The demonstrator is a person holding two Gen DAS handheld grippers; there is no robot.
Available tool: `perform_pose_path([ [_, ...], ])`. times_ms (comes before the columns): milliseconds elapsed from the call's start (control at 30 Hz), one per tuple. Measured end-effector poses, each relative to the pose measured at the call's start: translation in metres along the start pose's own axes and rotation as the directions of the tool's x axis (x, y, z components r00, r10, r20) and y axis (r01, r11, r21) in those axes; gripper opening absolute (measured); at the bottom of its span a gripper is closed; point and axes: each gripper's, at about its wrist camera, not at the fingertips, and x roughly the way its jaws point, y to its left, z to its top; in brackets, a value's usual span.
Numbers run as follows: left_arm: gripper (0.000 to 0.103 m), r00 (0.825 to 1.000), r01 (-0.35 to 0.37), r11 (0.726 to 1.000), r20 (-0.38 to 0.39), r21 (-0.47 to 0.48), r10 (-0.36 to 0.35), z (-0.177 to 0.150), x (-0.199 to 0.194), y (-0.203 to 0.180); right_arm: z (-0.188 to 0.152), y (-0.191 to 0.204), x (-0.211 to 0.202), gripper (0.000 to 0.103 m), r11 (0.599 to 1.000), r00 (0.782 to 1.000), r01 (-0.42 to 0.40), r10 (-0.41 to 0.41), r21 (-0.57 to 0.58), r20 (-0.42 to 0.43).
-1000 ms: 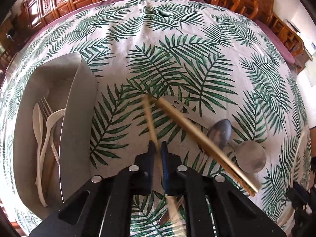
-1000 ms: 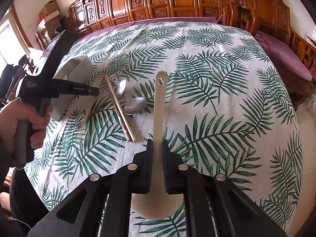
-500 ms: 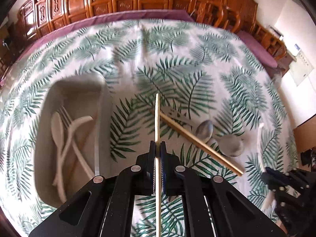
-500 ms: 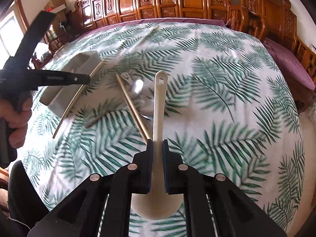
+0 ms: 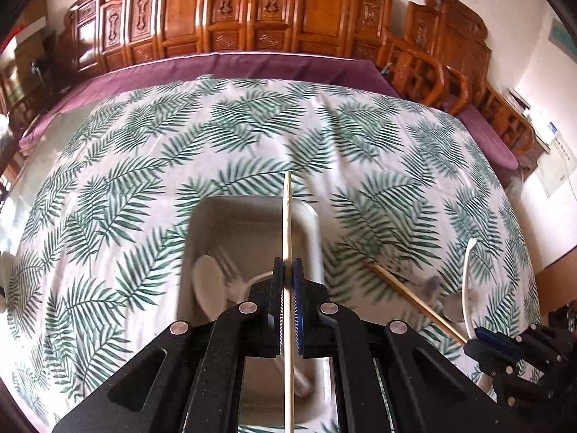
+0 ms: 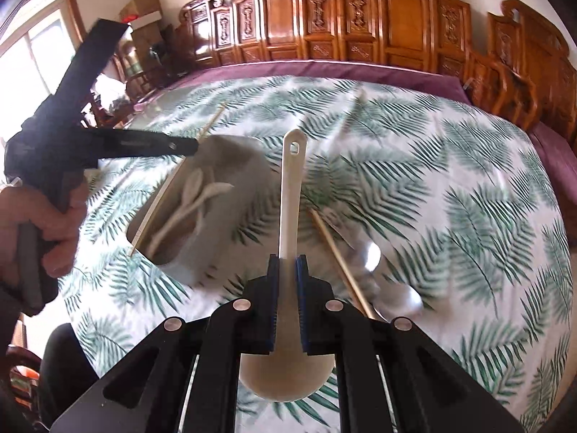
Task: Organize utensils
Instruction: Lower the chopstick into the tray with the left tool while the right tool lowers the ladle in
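Note:
My left gripper (image 5: 287,270) is shut on a wooden chopstick (image 5: 287,216) and holds it over the grey utensil tray (image 5: 216,209), which holds white plastic spoons and a fork (image 5: 212,288). In the right wrist view the left gripper (image 6: 193,146) and its chopstick (image 6: 162,195) hang over the tray (image 6: 230,216). My right gripper (image 6: 286,263) is shut on a white spoon (image 6: 290,195), handle pointing forward, right of the tray. A second chopstick (image 6: 339,259) and metal spoons (image 6: 371,256) lie on the cloth.
The table has a palm-leaf cloth (image 5: 144,166) with a purple cloth edge (image 5: 252,63) at the far side. Carved wooden chairs (image 6: 360,18) line the far side. The loose chopstick (image 5: 411,297) and right gripper (image 5: 505,346) show at right in the left wrist view.
My left gripper has lifted the chopstick off the cloth and carried it left over the tray. My right gripper has moved left toward the tray with the white spoon.

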Motion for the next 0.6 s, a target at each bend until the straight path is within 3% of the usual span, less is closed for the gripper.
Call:
perform_pose_path([
  [300, 0.005, 1.000, 0.018, 0.999, -0.015, -0.050, -0.019, -0.007, 0.016, 0.035, 0.031, 0.041, 0.019, 0.011, 0.999, 1.000, -0.026, 0.026, -0.047, -0.002],
  [400, 0.012, 1.000, 0.028, 0.999, 0.007, -0.043, -0.028, -0.010, 0.011, 0.042, 0.039, 0.053, 0.027, 0.011, 0.998, 1.000, -0.031, 0.031, -0.057, -0.007],
  [600, 0.013, 0.997, 0.032, 0.998, 0.066, -0.047, -0.029, -0.013, -0.014, 0.063, 0.056, 0.074, 0.046, 0.011, 0.997, 0.998, -0.055, 0.055, -0.058, -0.007],
])
